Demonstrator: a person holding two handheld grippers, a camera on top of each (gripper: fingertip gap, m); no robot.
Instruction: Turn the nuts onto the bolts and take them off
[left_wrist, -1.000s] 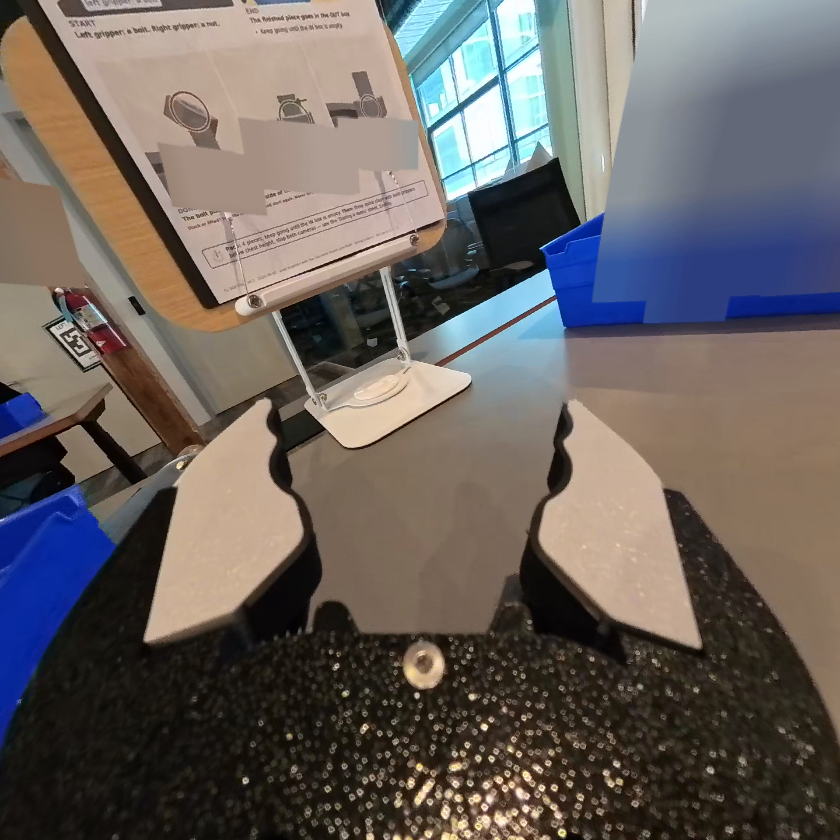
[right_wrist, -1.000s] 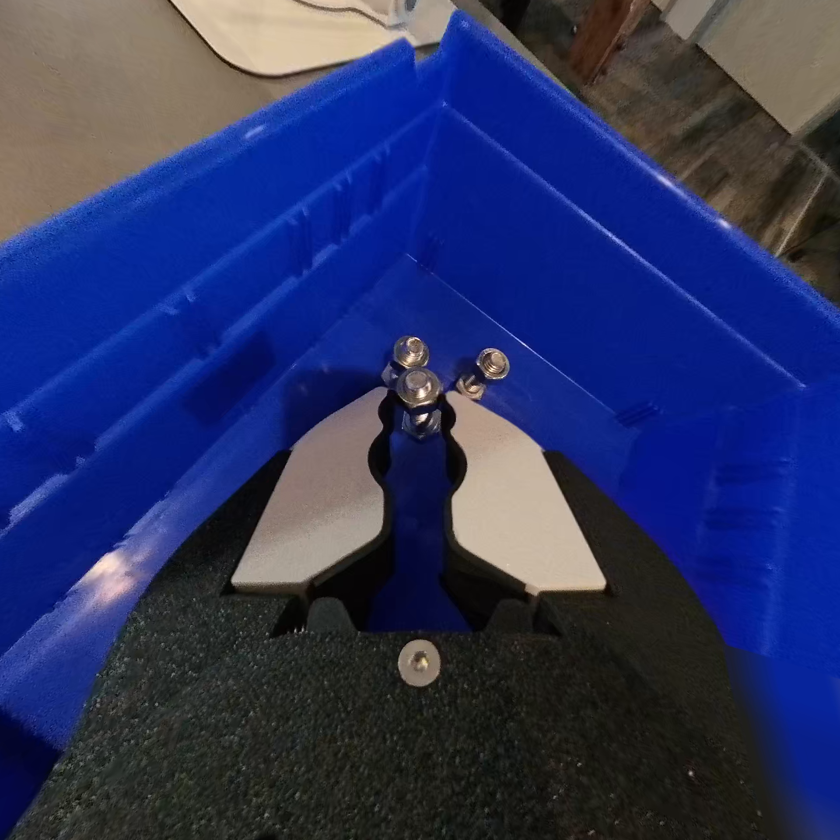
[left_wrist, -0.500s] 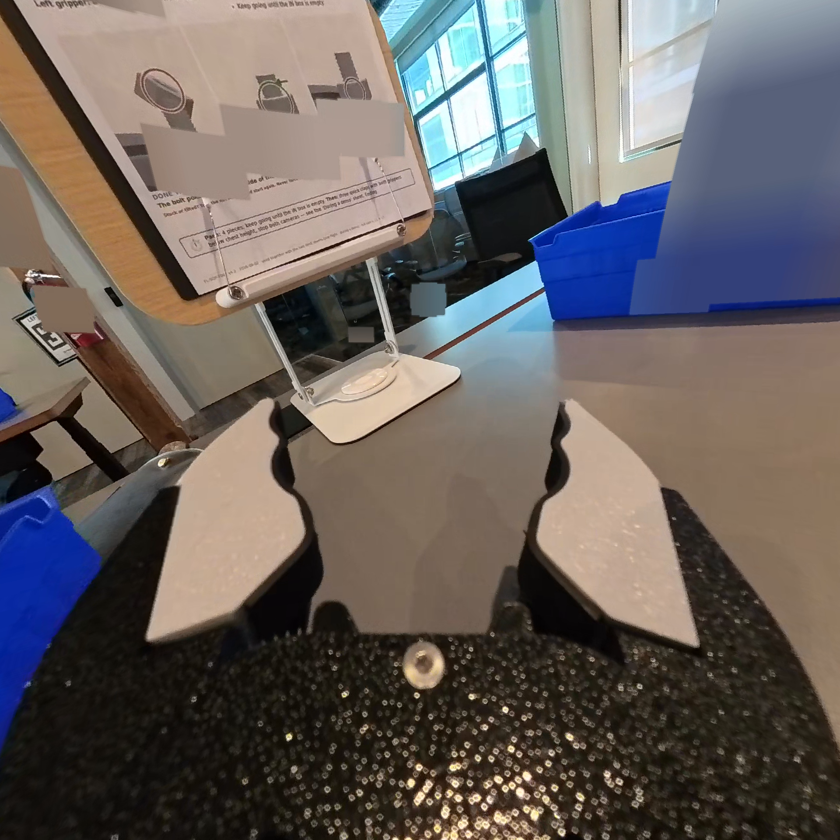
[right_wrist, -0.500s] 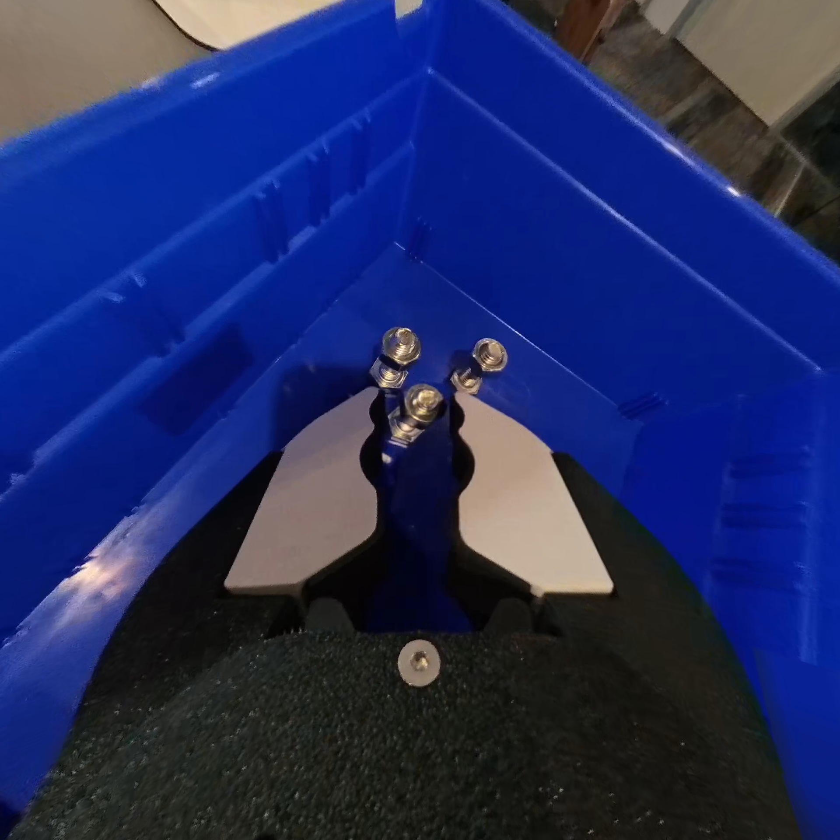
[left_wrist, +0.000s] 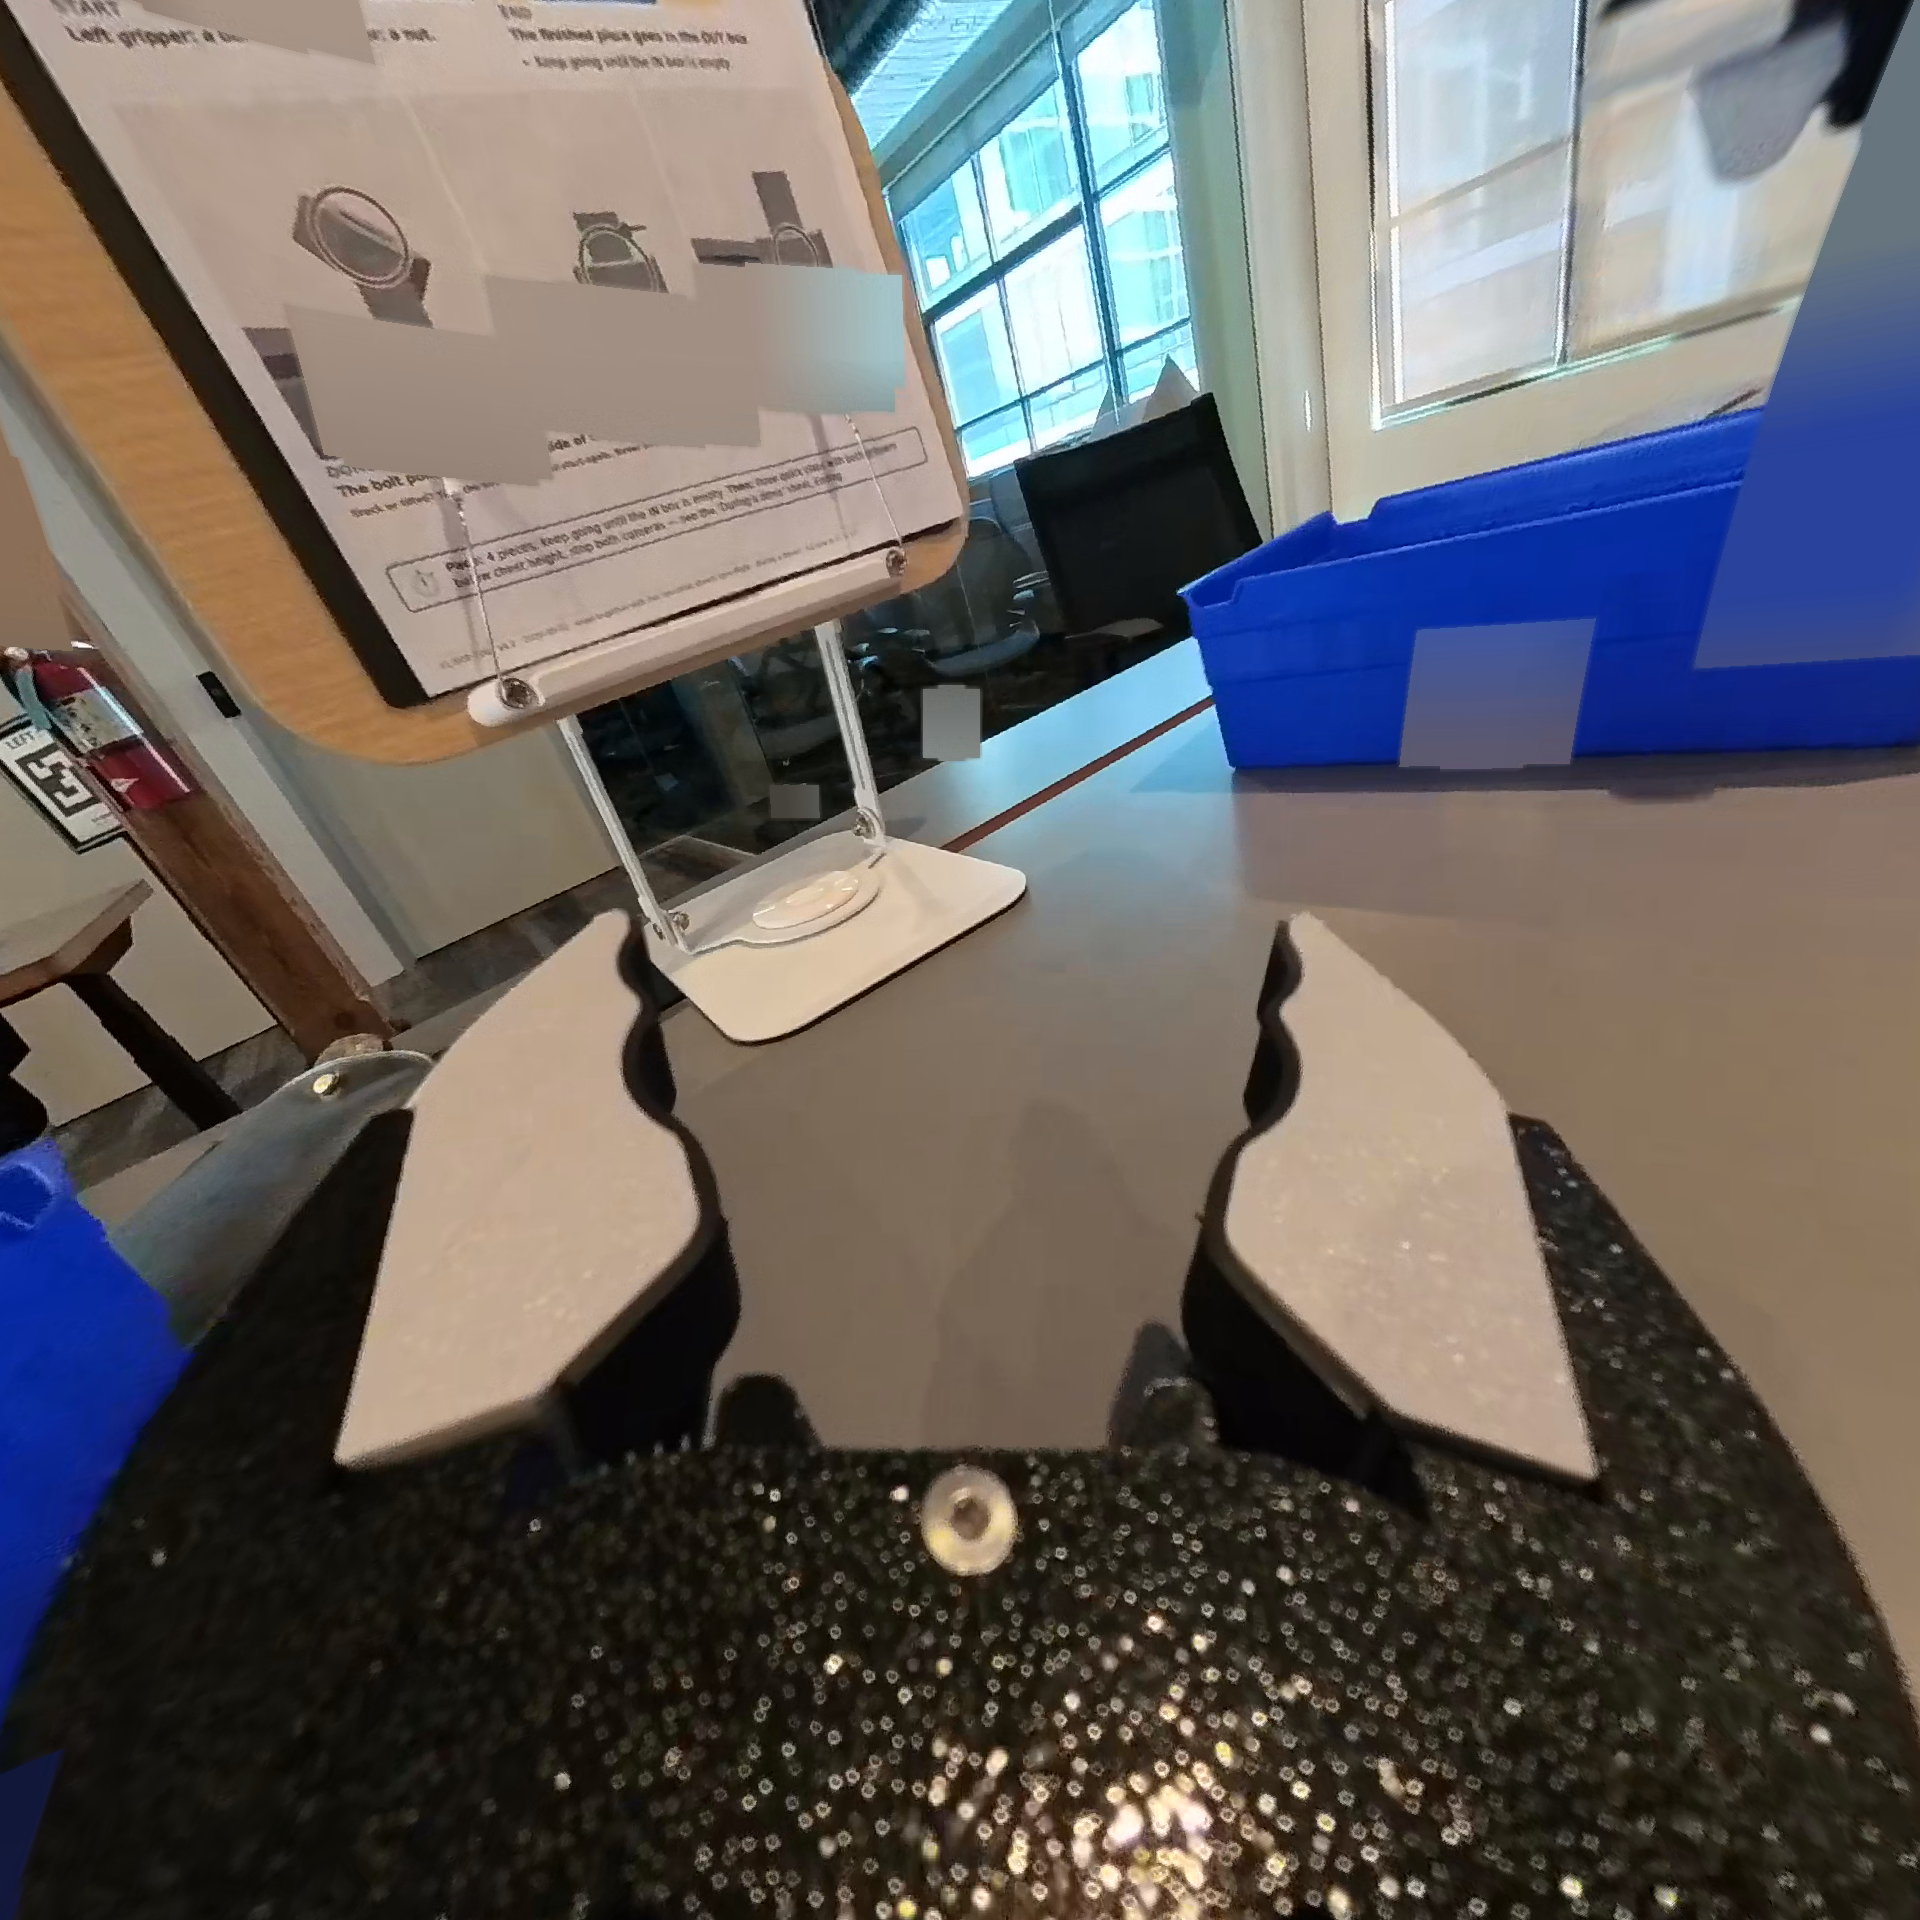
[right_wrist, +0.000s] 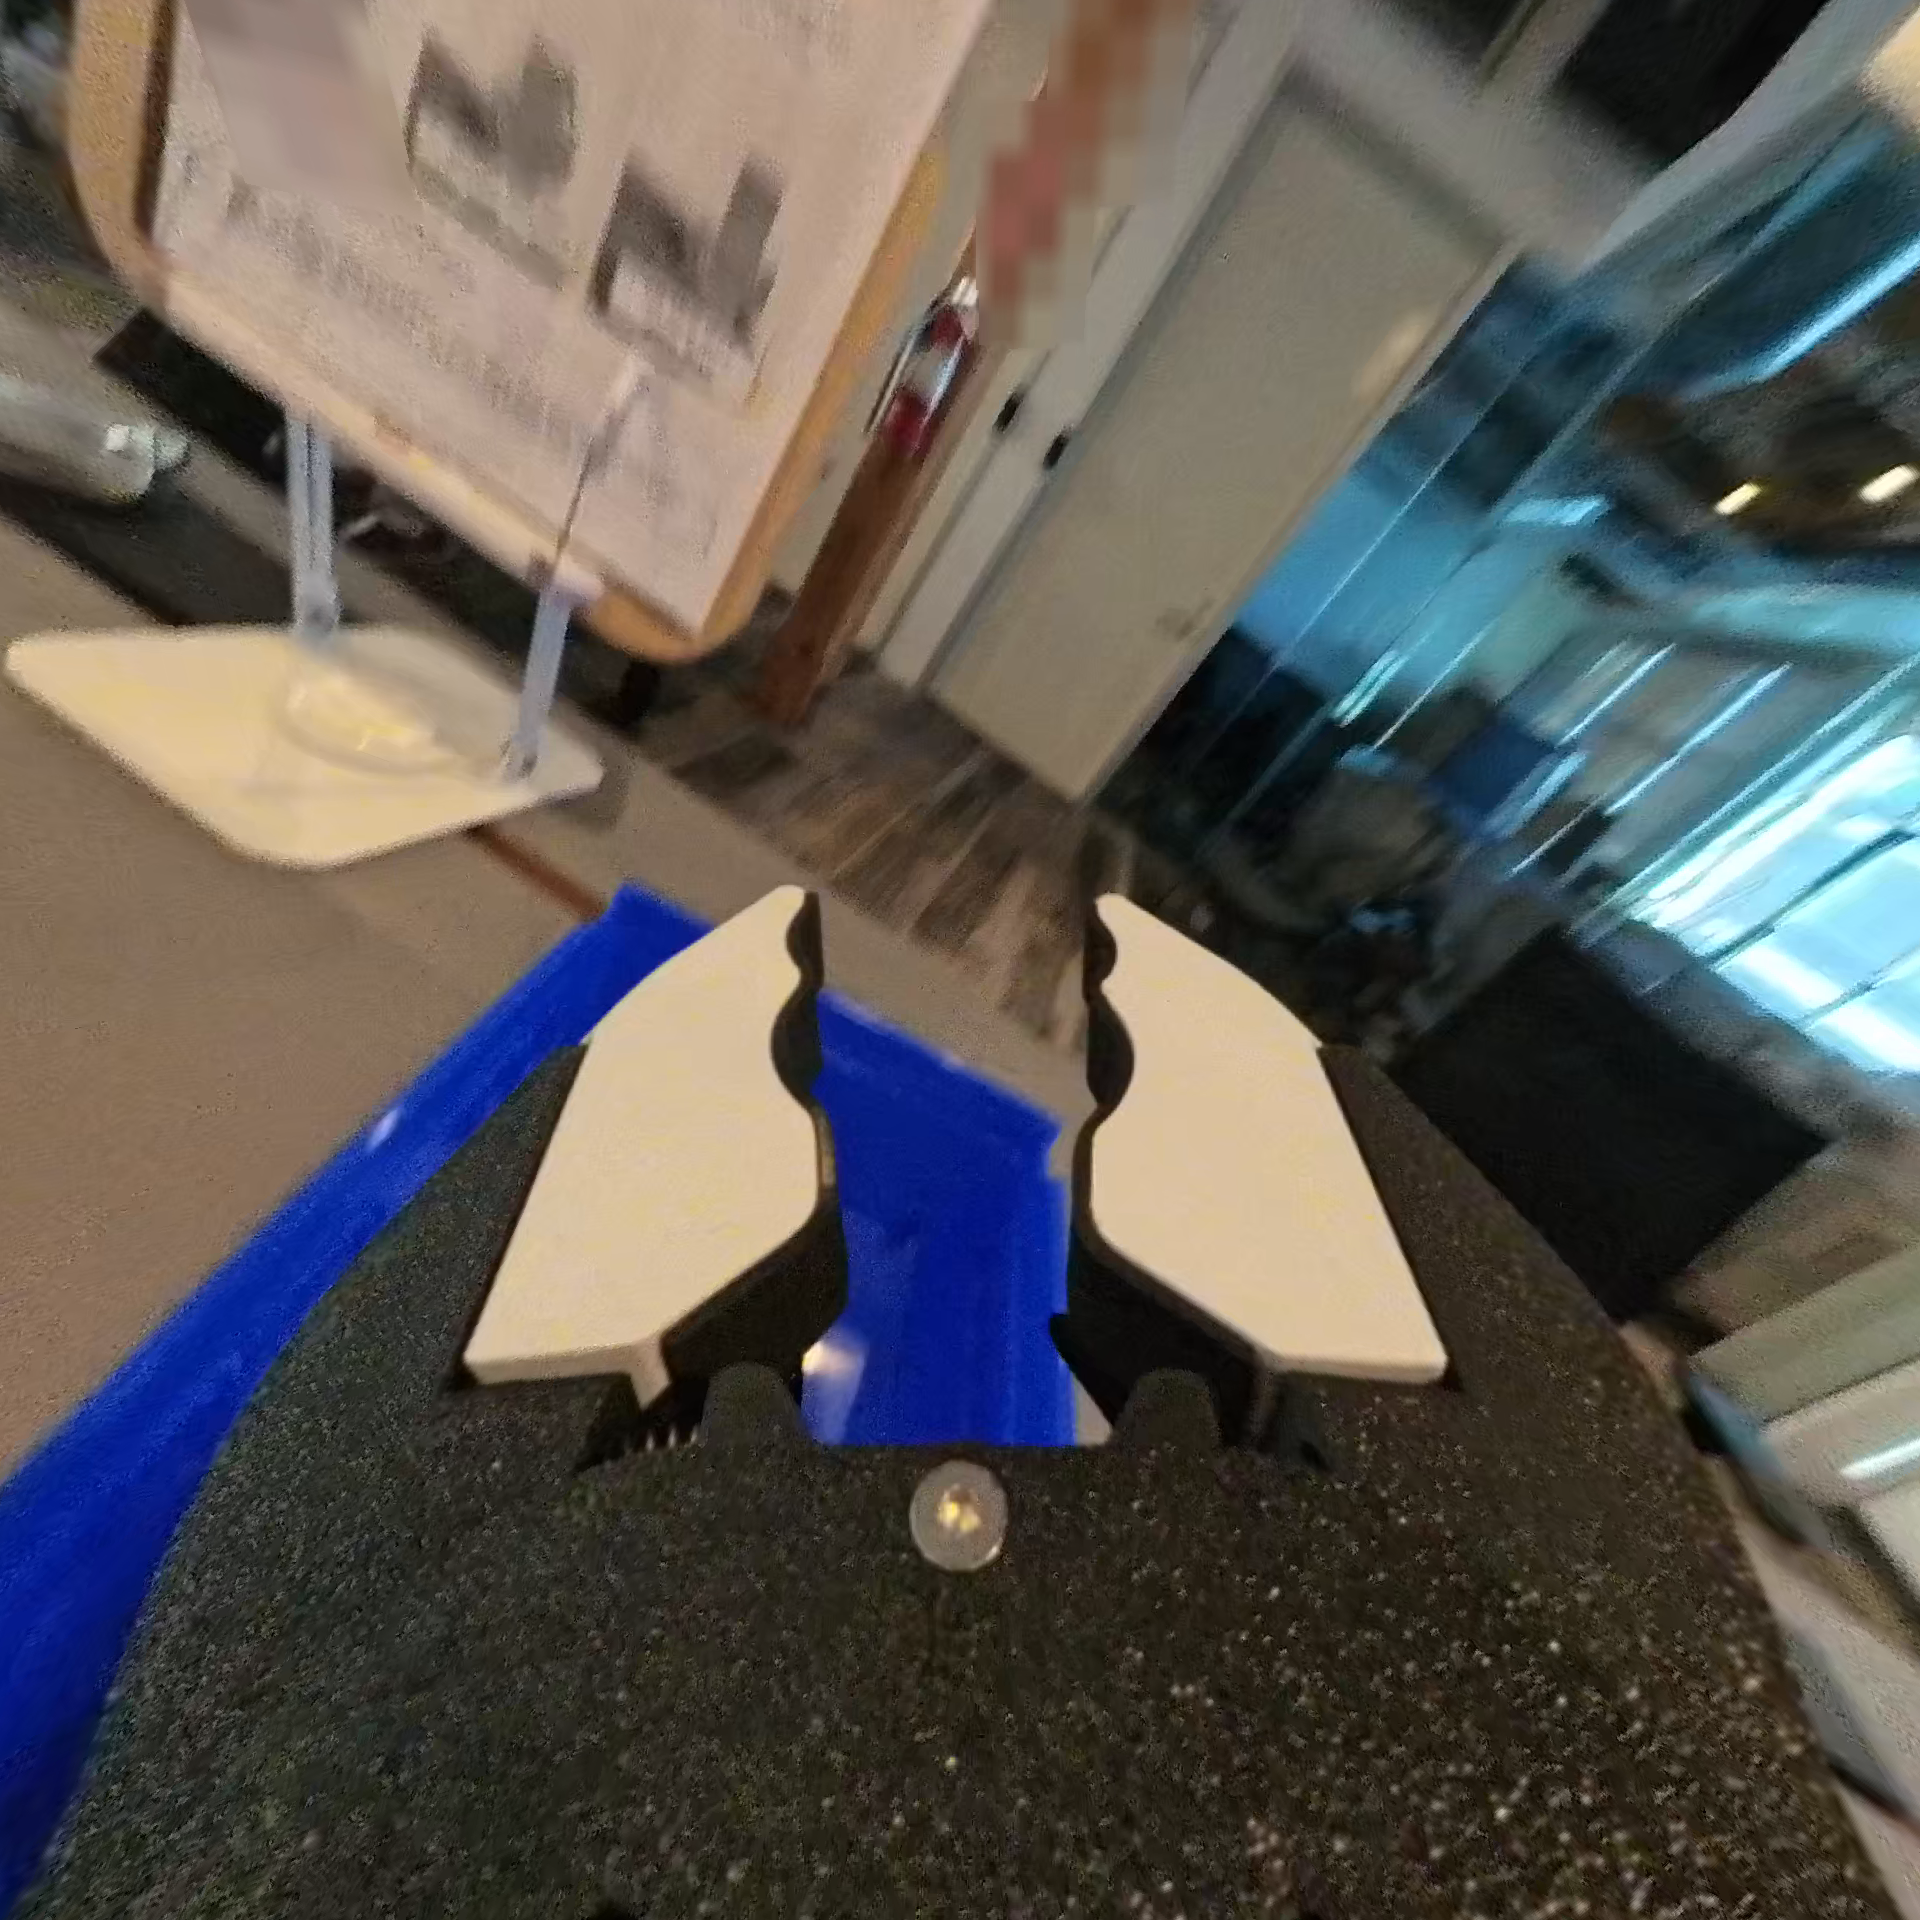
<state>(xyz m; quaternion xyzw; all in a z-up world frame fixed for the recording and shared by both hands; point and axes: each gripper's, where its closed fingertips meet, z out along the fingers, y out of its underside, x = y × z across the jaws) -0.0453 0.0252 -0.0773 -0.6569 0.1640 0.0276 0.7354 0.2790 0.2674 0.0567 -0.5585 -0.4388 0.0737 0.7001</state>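
Grey table under both empty parted tongs; bolts unseen.

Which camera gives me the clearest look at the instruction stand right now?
The left wrist view: the instruction stand is sharp there, from the sheet to its white base on the table. The right wrist view shows the same stand at upper left, motion-blurred.

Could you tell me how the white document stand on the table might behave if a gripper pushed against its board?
The document stand probably tips rather than slides: its large board sits high on thin clear legs over a small flat base. It looks light and likely wobbles.
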